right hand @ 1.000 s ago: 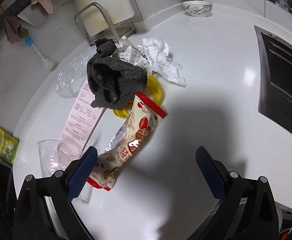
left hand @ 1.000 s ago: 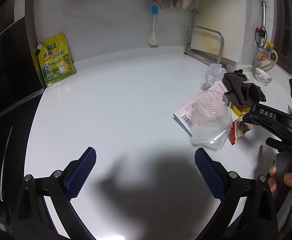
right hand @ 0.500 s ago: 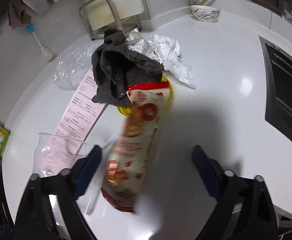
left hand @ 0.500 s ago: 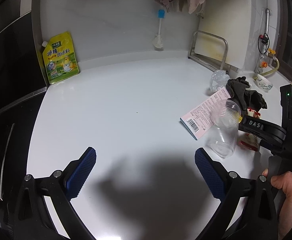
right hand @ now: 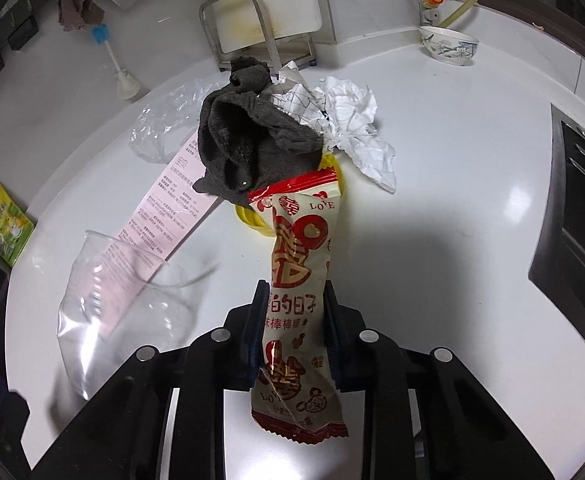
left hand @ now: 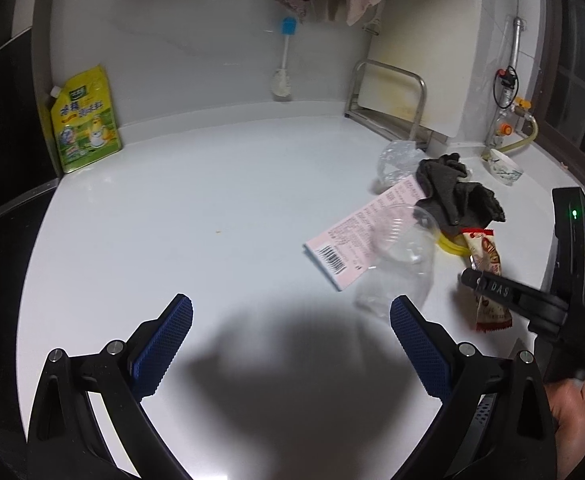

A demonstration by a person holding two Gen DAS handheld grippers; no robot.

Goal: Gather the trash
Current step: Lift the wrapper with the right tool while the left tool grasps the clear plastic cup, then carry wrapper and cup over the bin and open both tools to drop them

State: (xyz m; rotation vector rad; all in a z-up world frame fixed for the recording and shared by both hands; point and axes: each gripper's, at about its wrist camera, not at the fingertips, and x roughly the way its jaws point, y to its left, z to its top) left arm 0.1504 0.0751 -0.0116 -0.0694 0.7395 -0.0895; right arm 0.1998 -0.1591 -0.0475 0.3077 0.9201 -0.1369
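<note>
Your right gripper has just been closing and its fingers now pinch the snack wrapper across its middle, pads pressed on both long edges. The wrapper's top end lies against the dark cloth; its bottom end hangs back between the finger arms. Judging by its look, it's light, thin, crinkly film that is slick and floppy, so a mid-body pinch will likely let both ends droop; a grip nearer a sealed end might slip less.

Your left gripper has its fingers spread wide over bare tabletop, nothing between them, well short of the cloth.

Other trash, all placed off the dark cloth:
- clear plastic cup lies on its side, near the cloth on its front left; looks empty. Thin, springy and easy to crush, so take it by the rim.
- pink paper slip runs out from under the cloth and partly under the cup. It's flat and hard to lift off the tabletop.
- crumpled white paper touches the cloth on its right. Light and soft, so pinch it anywhere.
- clear plastic bag is just left of the cloth, limp.
- yellow ring peeks out from under the cloth.
- patterned bowl is well behind it; I can't tell what it holds.
</note>
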